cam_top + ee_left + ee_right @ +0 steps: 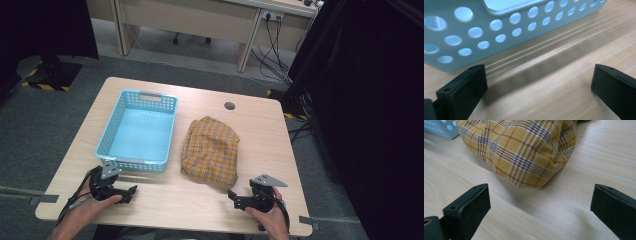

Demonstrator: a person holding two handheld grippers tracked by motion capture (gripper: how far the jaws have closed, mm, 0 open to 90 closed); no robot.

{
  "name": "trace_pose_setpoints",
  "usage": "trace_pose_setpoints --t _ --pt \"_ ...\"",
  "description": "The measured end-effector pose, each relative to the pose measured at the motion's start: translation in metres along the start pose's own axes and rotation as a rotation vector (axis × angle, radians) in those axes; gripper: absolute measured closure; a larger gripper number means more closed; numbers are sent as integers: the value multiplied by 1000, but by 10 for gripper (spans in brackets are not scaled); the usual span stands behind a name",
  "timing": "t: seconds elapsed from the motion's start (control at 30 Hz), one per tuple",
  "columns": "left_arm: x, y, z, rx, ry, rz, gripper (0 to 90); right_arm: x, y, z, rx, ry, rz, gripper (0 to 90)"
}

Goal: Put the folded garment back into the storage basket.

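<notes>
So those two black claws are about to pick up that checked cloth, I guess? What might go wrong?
Guesses, since nothing is held yet. The cloth lies bunched, so the open right tool might pinch only a top fold and leave the rest dragging over the table. The basket looks light and sits right beside the cloth; a trailing edge or the left tool, close to its near wall, might shove it.

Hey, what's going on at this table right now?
A person sits at a wooden table with a two-jaw gripper in each hand. Both the left gripper and the right gripper are open and holding nothing, resting near the table's front edge. Ahead of the left one sits an empty light blue perforated basket; ahead of the right lies a bunched yellow plaid cloth, beside the basket. Nothing has been picked up.
</notes>
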State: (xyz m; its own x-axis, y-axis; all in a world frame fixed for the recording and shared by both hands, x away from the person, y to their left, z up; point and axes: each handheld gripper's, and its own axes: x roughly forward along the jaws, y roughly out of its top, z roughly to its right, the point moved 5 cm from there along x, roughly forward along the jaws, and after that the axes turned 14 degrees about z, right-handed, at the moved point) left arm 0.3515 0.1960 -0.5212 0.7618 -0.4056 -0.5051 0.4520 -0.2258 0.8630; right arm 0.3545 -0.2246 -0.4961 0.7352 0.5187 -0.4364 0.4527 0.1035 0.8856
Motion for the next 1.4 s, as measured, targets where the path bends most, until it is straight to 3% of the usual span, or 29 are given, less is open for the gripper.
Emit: trace_pose_setpoints --t 0.83,1.4 --pt "0 0 0 0 0 0 0 14 25 3 23 23 45 33" --pt "0 0 0 0 0 0 0 35 47 0 42 61 63 32"
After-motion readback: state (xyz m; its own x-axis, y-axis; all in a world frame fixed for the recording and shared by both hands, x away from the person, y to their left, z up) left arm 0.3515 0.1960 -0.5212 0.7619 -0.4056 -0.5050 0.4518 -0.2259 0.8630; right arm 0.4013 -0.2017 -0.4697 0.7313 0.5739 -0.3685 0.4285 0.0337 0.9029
